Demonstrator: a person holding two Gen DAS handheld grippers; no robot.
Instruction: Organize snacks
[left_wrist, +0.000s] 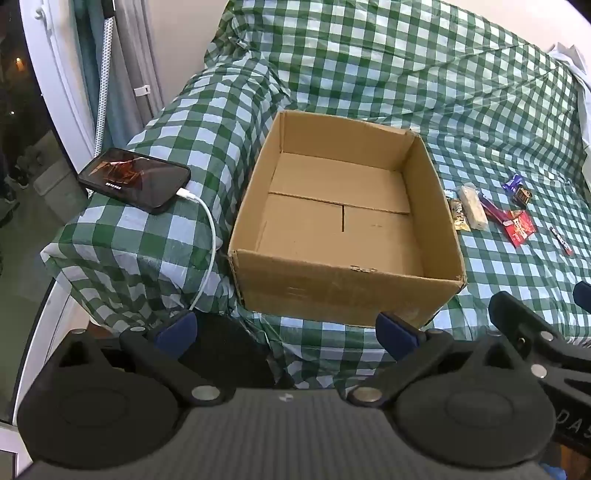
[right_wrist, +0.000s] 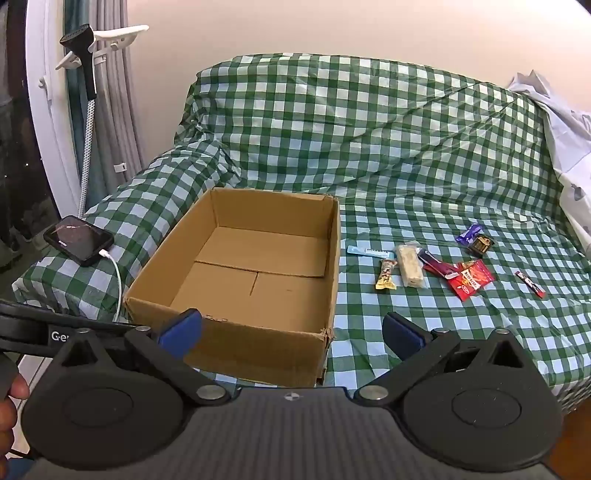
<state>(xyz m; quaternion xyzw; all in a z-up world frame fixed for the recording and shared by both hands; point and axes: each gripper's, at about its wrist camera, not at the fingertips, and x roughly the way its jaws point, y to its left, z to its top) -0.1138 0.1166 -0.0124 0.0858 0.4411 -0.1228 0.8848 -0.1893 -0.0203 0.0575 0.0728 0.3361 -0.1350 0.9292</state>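
An open cardboard box (left_wrist: 343, 229) (right_wrist: 251, 273) with nothing inside sits on a green checked cloth. To its right lie several snacks: a pale bar in clear wrap (right_wrist: 409, 271) (left_wrist: 473, 210), a yellow-ended bar (right_wrist: 386, 278) (left_wrist: 458, 214), a thin blue stick (right_wrist: 369, 251), a red packet (right_wrist: 470, 282) (left_wrist: 519, 229), a dark red bar (right_wrist: 437, 265), a small dark pack (right_wrist: 480, 244) (left_wrist: 521, 195) and a thin dark stick (right_wrist: 530, 284) (left_wrist: 561, 240). My left gripper (left_wrist: 286, 332) hangs open before the box's near wall. My right gripper (right_wrist: 291, 334) is open at the box's near right corner, holding nothing.
A black phone (left_wrist: 135, 179) (right_wrist: 79, 244) on a white charging cable (left_wrist: 208, 236) lies left of the box on the covered armrest. A white door frame and curtains stand at the far left. Pale bedding (right_wrist: 569, 147) is bunched at the right. A hand (right_wrist: 9, 410) shows at lower left.
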